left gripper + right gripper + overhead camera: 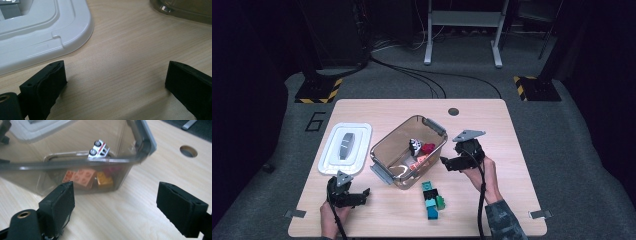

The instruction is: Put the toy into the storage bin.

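Work: you look to be filling the clear bin [409, 150] with toys.
Blocks [432, 199]: clustered on the surface [512, 165], near your right hand-held gripper [451, 163], outside the bin.
Right hand-held gripper: jaws apart, empty.
Left hand-held gripper [358, 196]: jaws apart, empty, beside the white lid [345, 148].
Handling: probably light, rigid, slick plastic; pinch flat opposite sides, not studs.
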